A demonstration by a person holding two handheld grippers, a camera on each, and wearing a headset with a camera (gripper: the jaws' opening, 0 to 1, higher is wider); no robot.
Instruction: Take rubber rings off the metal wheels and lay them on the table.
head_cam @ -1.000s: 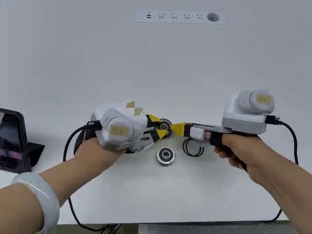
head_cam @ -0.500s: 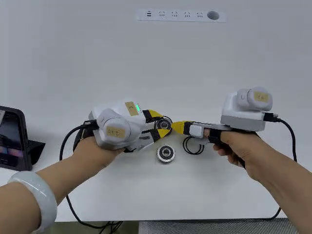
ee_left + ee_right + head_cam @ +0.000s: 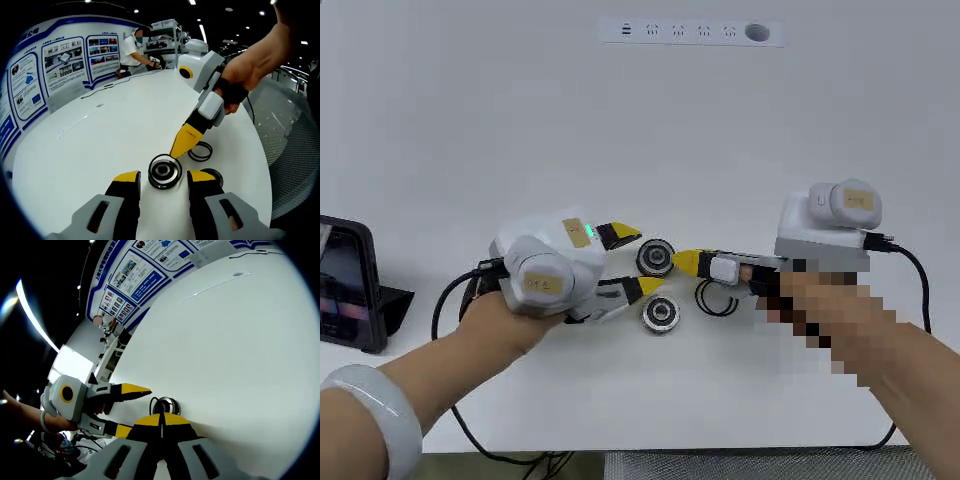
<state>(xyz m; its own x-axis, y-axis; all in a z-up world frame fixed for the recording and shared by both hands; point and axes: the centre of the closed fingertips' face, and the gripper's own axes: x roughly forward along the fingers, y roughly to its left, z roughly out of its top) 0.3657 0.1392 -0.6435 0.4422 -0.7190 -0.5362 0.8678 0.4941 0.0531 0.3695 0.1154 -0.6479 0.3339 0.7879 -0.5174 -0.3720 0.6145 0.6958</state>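
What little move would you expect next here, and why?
Probably the left gripper closes on the wheel: its jaws stand open either side of it, a black ring seems still on it, and the shut right gripper has its tip at the rim, ready to pry.

On the counter [image 3: 800,120], a wheel [image 3: 656,257] sat between the spread jaws of the left tongs [image 3: 647,259], which reached in from the left. The right tongs [image 3: 682,262], jaws pressed together, came in from the right, their tip just beside that wheel. A second wheel [image 3: 661,314] lay just nearer the person. Rings [image 3: 717,299] lay to its right, beneath the right tongs. A power strip [image 3: 692,32] lay along the far edge, and a tablet [image 3: 345,290] stood at the left edge.
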